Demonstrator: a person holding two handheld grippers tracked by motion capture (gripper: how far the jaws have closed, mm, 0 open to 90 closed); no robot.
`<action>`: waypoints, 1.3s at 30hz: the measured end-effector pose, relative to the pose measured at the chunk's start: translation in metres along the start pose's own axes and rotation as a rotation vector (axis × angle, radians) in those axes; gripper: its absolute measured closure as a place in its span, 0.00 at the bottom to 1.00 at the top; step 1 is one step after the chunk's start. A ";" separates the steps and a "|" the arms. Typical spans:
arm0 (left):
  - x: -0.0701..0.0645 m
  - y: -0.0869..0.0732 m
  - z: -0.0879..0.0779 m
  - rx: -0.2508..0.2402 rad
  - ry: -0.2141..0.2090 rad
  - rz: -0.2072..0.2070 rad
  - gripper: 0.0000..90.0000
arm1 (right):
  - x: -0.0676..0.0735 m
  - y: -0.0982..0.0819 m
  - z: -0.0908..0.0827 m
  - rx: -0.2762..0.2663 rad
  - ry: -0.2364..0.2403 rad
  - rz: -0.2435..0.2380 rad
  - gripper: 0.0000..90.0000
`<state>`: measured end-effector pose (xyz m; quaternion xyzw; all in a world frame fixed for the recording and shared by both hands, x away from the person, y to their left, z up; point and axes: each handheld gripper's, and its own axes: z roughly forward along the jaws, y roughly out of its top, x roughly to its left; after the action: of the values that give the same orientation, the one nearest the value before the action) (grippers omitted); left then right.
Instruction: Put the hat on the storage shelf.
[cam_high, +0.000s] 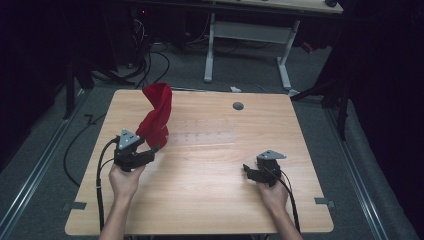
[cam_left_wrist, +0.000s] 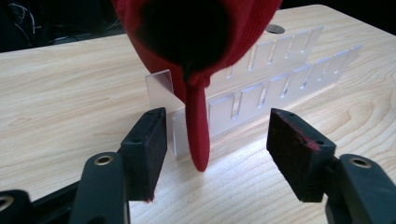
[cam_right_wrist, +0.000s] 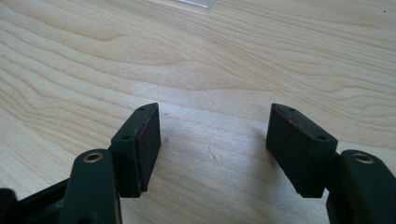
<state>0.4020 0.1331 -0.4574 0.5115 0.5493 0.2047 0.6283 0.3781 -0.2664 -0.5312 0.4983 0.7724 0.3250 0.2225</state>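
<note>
red knitted fabric piece (cam_high: 156, 116) is draped over a clear acrylic slotted rack (cam_left_wrist: 280, 70) near the left-middle of the light wooden table (cam_high: 215, 200). in the high view the cloth stands up in a twisted column, top end folded over toward the far edge. in the left gripper view its dark open hollow faces the camera and a narrow red tail hangs down in front of the rack's near end, tip just above the tabletop.

left gripper (cam_high: 150, 150) sits just on the person's side of the cloth, pointing at it. jaws apart, nothing pressed between them: the hanging tail lies ahead of the gap, closer to the left pad, not touching either pad as far as i can see. a few red fibres cling to the pad edges.

right gripper (cam_high: 248, 170) is well apart from the cloth, low over bare wood on the right half of the table, held in the person's right hand (cam_high: 272, 192). jaws spread wide, empty.

small grey round grommet (cam_high: 238, 106) sits near the table's far edge.
</note>
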 end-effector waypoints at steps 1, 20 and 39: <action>0.001 0.000 -0.003 -0.001 0.000 -0.001 0.43 | 0.000 0.000 0.000 0.000 0.000 0.000 0.40; 0.002 -0.009 -0.026 -0.001 -0.018 -0.031 0.42 | 0.000 0.000 0.000 0.000 0.000 0.001 0.40; -0.004 -0.035 -0.030 0.064 -0.052 -0.054 0.41 | 0.001 0.000 0.000 -0.001 -0.001 0.001 0.39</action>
<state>0.3631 0.1288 -0.4817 0.5212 0.5528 0.1567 0.6310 0.3778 -0.2659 -0.5312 0.4988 0.7719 0.3254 0.2227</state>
